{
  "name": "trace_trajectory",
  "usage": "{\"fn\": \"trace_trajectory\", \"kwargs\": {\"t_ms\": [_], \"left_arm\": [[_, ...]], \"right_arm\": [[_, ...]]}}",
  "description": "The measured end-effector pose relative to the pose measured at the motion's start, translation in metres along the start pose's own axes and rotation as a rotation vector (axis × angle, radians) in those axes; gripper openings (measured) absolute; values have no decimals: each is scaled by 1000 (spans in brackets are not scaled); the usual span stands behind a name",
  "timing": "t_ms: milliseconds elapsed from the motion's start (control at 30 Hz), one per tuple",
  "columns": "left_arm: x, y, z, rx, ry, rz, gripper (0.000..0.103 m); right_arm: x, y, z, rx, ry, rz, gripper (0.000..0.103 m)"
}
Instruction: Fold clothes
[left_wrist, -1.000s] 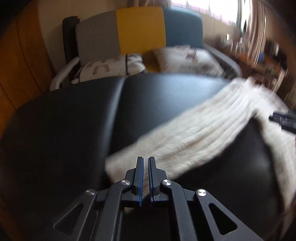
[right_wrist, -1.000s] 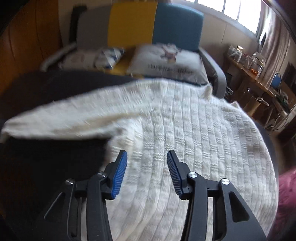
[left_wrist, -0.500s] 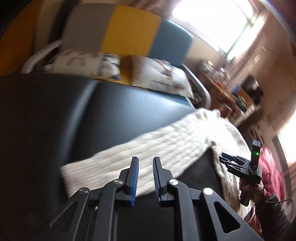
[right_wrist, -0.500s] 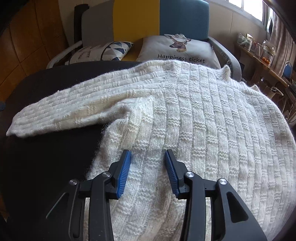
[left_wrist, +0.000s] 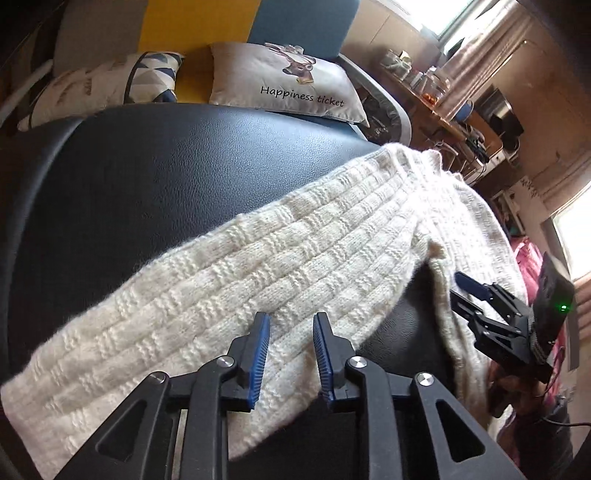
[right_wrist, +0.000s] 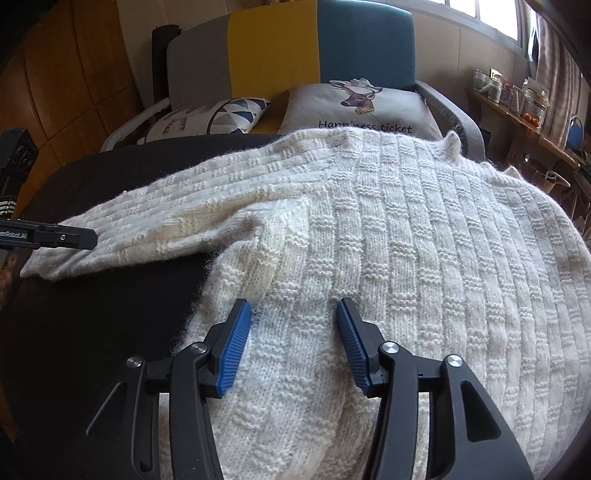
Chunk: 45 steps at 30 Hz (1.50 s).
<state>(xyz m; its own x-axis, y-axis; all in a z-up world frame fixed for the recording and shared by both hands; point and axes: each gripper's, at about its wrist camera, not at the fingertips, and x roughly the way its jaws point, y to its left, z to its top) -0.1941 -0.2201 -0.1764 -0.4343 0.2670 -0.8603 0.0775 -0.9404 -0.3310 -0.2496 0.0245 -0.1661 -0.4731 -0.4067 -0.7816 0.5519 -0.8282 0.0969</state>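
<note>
The cream knit sweater (right_wrist: 388, 258) is lying spread flat on the black padded surface (left_wrist: 166, 177), body filling the right side w/ ribs running near-to-far, and one sleeve (left_wrist: 229, 295) stretching out to the left, long axis running from the far-right shoulder down to the near-left cuff. That sleeve is what the next fold prob. turns on: it's sitting directly under and ahead of the left gripper (left_wrist: 290, 350), which is hovering over its mid-length, jaws opening, knit below them but nothing pinched. The right gripper (right_wrist: 293, 336) is over the near-left part of the body, just beside the armpit, jaws also opening and not gripping. So the left gripper is the nearer one to the sleeve; the cuff is lying further left of its jaws. Cushions and a sofa are sitting beyond the far edge.
</note>
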Motion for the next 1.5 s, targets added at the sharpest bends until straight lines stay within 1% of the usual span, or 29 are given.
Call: {"fn": "trace_trajectory", "kwargs": {"t_ms": [100,133,167,233,300,333,400,500,600,667,700,733,800,833,900,933,967,1000,1067,1100,1133,1167,1200,1267,1300,1367,1433,1500], "left_arm": [[1,-7,0,40,-2,65,24],[2,-10,-1,64,-9,105,15],[2,-12,-3,86,-20,145,10],[1,-9,-5,99,-38,177,5],[-4,-3,-8,106,-61,218,4],[-7,1,-10,104,-71,226,4],[-14,14,-13,88,-79,215,5],[-24,31,-20,68,-85,214,6],[-31,44,-24,37,-90,219,6],[-37,52,-29,30,-100,226,6],[-41,56,-32,25,-106,238,6],[-46,63,-36,9,-110,238,6],[-62,74,-43,-32,-140,202,7],[-71,75,-45,-36,-174,195,7],[-89,76,-47,-39,-239,174,8],[-95,71,-46,-30,-265,155,12],[-95,66,-42,-17,-277,149,13],[-91,59,-36,0,-276,148,13],[-77,51,-27,31,-254,179,13],[-66,53,-24,28,-222,197,13],[-54,57,-22,13,-179,216,13],[-41,63,-21,-2,-136,240,13],[-33,70,-23,-13,-112,258,14],[-33,81,-28,-22,-128,253,14],[-35,85,-30,-25,-135,255,14],[-39,92,-33,-21,-140,291,14],[-43,101,-35,-23,-146,317,14],[-48,107,-33,-48,-138,309,14]], "right_arm": [[3,3,1,-12,2,-3,57],[3,4,0,-18,3,-10,57],[3,6,1,-29,5,-21,57],[3,9,1,-51,8,-43,55],[2,12,2,-76,15,-47,44],[2,14,2,-89,19,-48,41],[1,14,5,-85,40,-27,38],[3,18,8,-79,63,-3,38],[7,29,8,-82,59,-1,40],[6,34,11,-77,80,16,40],[2,34,15,-60,88,38,40],[-4,31,19,-40,75,50,40],[-23,18,30,-16,21,11,40],[-28,10,34,-9,5,-28,40],[-38,-16,41,28,-17,-136,40],[-38,-26,40,47,-16,-162,40],[-35,-42,40,80,-2,-183,40],[-30,-56,38,144,6,-222,40],[-17,-77,28,199,55,-240,40],[-8,-84,21,223,85,-244,40],[0,-84,15,230,101,-226,40],[7,-85,9,236,117,-208,42],[9,-77,5,203,85,-227,43],[9,-71,1,189,59,-222,43],[8,-68,-1,193,50,-203,44],[4,-65,-3,188,52,-155,46],[-5,-66,-6,192,51,-101,46],[-34,-77,-13,249,-4,-80,46]]}}
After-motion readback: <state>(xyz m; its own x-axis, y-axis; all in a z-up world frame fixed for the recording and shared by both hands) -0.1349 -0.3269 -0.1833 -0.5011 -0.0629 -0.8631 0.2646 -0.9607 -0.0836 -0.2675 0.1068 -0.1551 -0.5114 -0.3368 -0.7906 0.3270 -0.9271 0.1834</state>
